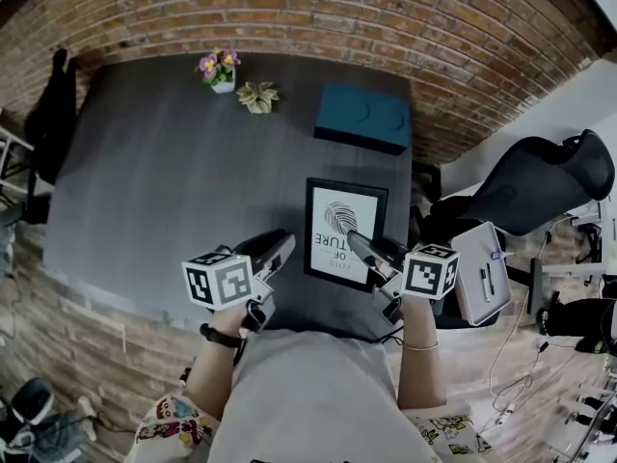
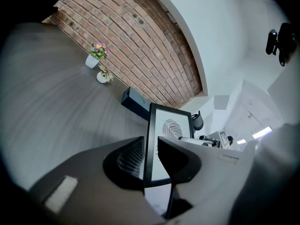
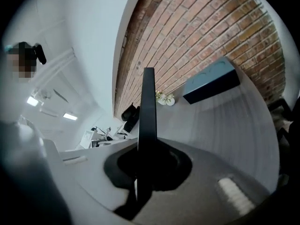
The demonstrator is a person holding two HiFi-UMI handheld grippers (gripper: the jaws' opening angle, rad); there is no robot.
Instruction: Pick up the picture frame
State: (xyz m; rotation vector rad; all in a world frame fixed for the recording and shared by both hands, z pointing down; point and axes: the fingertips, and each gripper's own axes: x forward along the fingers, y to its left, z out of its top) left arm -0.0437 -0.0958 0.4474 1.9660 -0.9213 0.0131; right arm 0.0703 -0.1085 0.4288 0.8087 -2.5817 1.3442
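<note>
Head view: a black picture frame (image 1: 337, 222) around a white print with a fingerprint-like whorl and dark lettering is held over the dark table (image 1: 174, 181), at 6 o'clock from the teal box (image 1: 363, 116). The left gripper (image 1: 282, 247) pinches its 9 o'clock edge and the right gripper (image 1: 360, 243) its 4 o'clock edge.

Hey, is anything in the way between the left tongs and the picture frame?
Nothing visible stands between them. One side edge of the picture frame sits right between the jaws of the left tongs, which grip it, and the right tongs are shut on the opposite edge.
</note>
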